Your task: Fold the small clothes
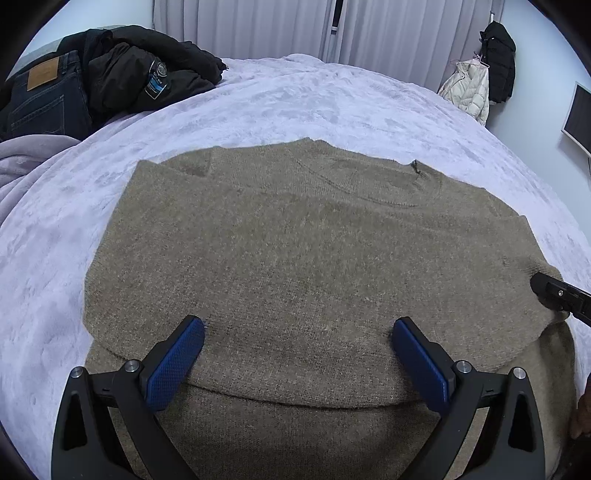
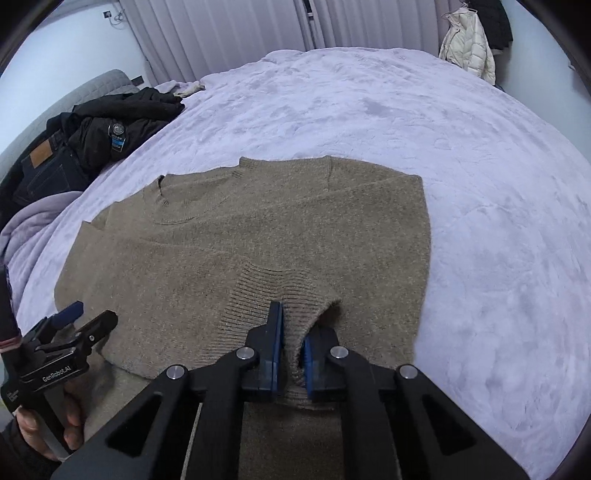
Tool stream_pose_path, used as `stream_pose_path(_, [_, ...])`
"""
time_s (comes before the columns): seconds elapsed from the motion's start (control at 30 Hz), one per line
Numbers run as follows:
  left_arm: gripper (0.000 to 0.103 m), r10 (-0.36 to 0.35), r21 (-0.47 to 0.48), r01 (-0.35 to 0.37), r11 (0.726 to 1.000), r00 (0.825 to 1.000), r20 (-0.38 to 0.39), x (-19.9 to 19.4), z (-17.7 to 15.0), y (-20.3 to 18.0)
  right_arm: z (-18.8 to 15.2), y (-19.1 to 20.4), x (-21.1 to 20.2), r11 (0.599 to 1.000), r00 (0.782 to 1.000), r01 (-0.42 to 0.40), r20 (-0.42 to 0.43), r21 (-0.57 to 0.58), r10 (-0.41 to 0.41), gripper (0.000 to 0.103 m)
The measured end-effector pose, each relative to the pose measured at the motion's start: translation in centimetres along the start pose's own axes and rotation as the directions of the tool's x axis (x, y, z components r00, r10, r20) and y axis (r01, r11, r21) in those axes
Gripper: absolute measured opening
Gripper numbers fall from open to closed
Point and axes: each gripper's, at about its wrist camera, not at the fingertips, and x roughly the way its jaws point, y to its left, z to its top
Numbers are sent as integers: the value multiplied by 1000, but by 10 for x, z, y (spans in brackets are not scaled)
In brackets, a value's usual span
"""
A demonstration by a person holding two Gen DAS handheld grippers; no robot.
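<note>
Right gripper [image 2: 291,332] clenched on the ribbed cuff of the brown sweater [image 1: 295,251], near the bed's [image 1: 332,103] near edge. Left gripper [image 1: 297,343] released, hovering over the folded body

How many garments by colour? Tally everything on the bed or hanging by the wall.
Brown: 1, the sweater on the bed
Black: 2, the jacket on the bed, the hanging coat
Dark blue: 1, the jeans
Cream: 1, the hanging puffer jacket
Total: 5

lavender bedspread [image 1: 332,103], black jacket [image 1: 147,66], jeans [image 1: 40,99], curtains [image 1: 266,26]
</note>
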Motion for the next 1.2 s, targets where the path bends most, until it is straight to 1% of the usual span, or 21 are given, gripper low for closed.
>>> stream_pose_path(0.1, [102, 0, -3, 1, 1000, 997, 74, -20, 12, -4, 5, 7, -18, 998, 997, 34, 76, -53, -30, 9])
stream_pose_path(0.13, [102, 3, 4, -3, 1000, 997, 83, -21, 14, -7, 7, 8, -22, 997, 995, 48, 94, -62, -42, 9])
stream_pose_path(0.17, [102, 9, 20, -11, 1000, 998, 66, -16, 15, -10, 10, 8, -24, 997, 993, 58, 105, -60, -52, 9])
stream_pose_path(0.27, [103, 45, 77, -41, 996, 998, -52, 18, 4, -17, 14, 0, -10, 996, 994, 84, 70, -41, -81, 10])
stream_pose_path(0.3, [103, 52, 83, -48, 995, 998, -36, 19, 1, -18, 14, -4, 0, 996, 996, 84, 41, -31, -82, 11])
stream_pose_path(0.33, [103, 49, 83, -47, 995, 999, -19, 17, 1, -18, 11, -10, 10, 998, 998, 55, -2, -16, -55, 13])
stream_pose_path(0.43, [102, 36, 73, -34, 997, 999, -22, 16, 1, -16, 9, -19, 11, 1000, 1000, 9, -2, 18, -9, 18])
stream_pose_path(0.47, [102, 35, 71, -33, 997, 999, -25, 14, 2, -15, 9, -22, 6, 999, 1000, 5, 7, 36, -5, 28])
stream_pose_path(0.5, [102, 37, 69, -35, 997, 999, -27, 12, 3, -14, 9, -24, 1, 998, 999, 25, 24, 55, -27, 42])
stream_pose_path(0.53, [102, 38, 69, -36, 997, 999, -26, 9, 4, -14, 9, -27, -7, 995, 996, 65, 51, 78, -69, 49])
stream_pose_path(0.57, [102, 37, 69, -36, 997, 999, -19, 4, 6, -13, 8, -28, -15, 991, 992, 94, 78, 93, -102, 63])
stream_pose_path(0.6, [102, 37, 71, -36, 997, 999, -7, 0, 7, -13, 7, -28, -24, 989, 986, 114, 107, 99, -125, 69])
stream_pose_path(0.67, [102, 43, 94, -45, 995, 999, 25, -5, 11, -17, 6, -19, -38, 988, 977, 135, 156, 77, -146, 69])
stream_pose_path(0.73, [102, 65, 112, -67, 991, 998, 23, 1, 13, -18, 9, -1, -41, 992, 977, 125, 171, 19, -127, 69])
stream_pose_path(0.83, [102, 66, 105, -62, 993, 997, -37, 20, 10, -14, 12, 35, -28, 991, 989, 72, 133, -114, -57, 69])
stream_pose_path(0.9, [102, 54, 98, -51, 994, 998, -29, 20, 9, -12, 11, 50, -9, 984, 996, 38, 81, -175, -24, 70])
stream_pose_path(1.0, [103, 45, 119, -41, 992, 998, -35, 19, 8, -13, 9, 43, 32, 982, 996, 73, -38, -174, -81, 69])
stream_pose_path(1.07, [102, 52, 130, -46, 990, 998, -46, 14, 11, -10, 14, 24, 29, 995, 998, 46, -29, -87, -49, 69])
stream_pose_path(1.1, [102, 55, 115, -51, 992, 998, -37, 8, 15, -7, 16, 19, 25, 996, 998, 62, -28, -62, -63, 69])
stream_pose_path(1.13, [102, 45, 97, -43, 994, 999, -19, 2, 20, -3, 17, 18, 19, 993, 994, 106, -22, -58, -108, 70])
stream_pose_path(1.2, [102, 30, 65, -30, 997, 1000, -1, -2, 30, 1, 16, 21, 5, 966, 970, 242, 29, -87, -241, 73])
